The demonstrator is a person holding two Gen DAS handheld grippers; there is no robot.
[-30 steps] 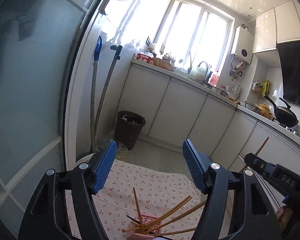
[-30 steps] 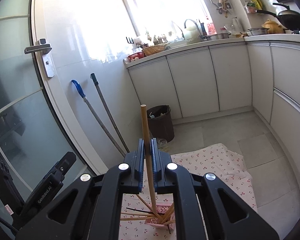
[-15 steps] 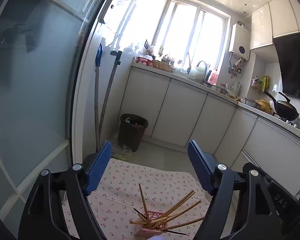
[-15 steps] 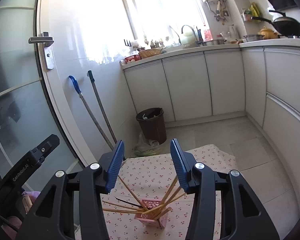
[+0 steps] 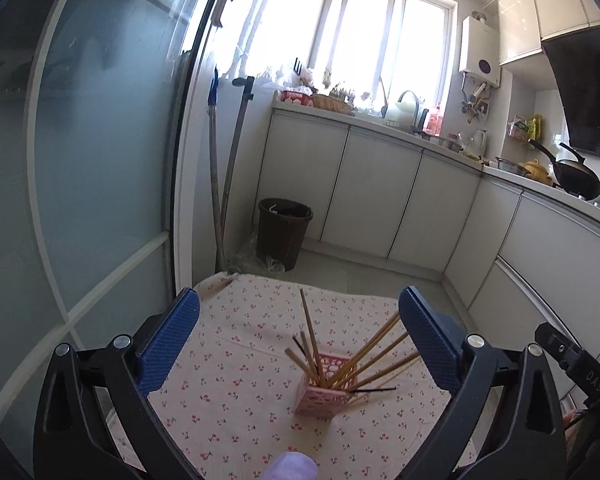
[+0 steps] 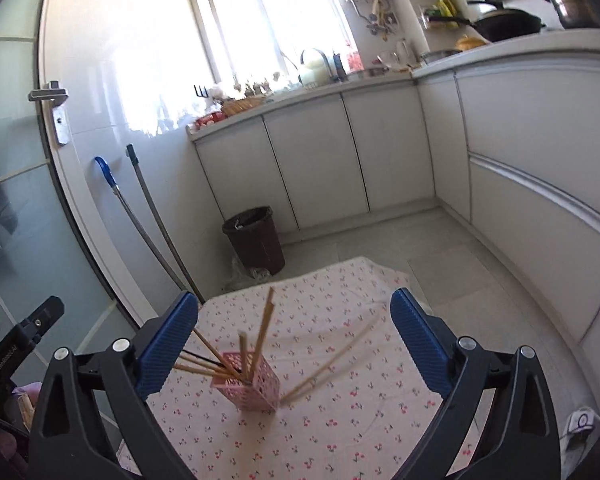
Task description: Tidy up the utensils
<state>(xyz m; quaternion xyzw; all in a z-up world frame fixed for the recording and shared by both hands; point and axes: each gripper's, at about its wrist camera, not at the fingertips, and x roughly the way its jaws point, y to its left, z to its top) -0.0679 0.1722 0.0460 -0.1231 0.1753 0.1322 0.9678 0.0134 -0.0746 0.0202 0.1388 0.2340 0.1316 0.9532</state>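
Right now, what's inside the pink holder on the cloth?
The pink holder holds several wooden chopsticks fanning out, plus at least one thin black stick. Their lower ends and the holder's bottom are hidden by its walls.

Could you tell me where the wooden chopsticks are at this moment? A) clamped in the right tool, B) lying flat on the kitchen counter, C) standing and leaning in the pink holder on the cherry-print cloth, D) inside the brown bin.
C: the chopsticks fan out of the pink holder on the cherry-print cloth, and both tools stand open with nothing gripped.
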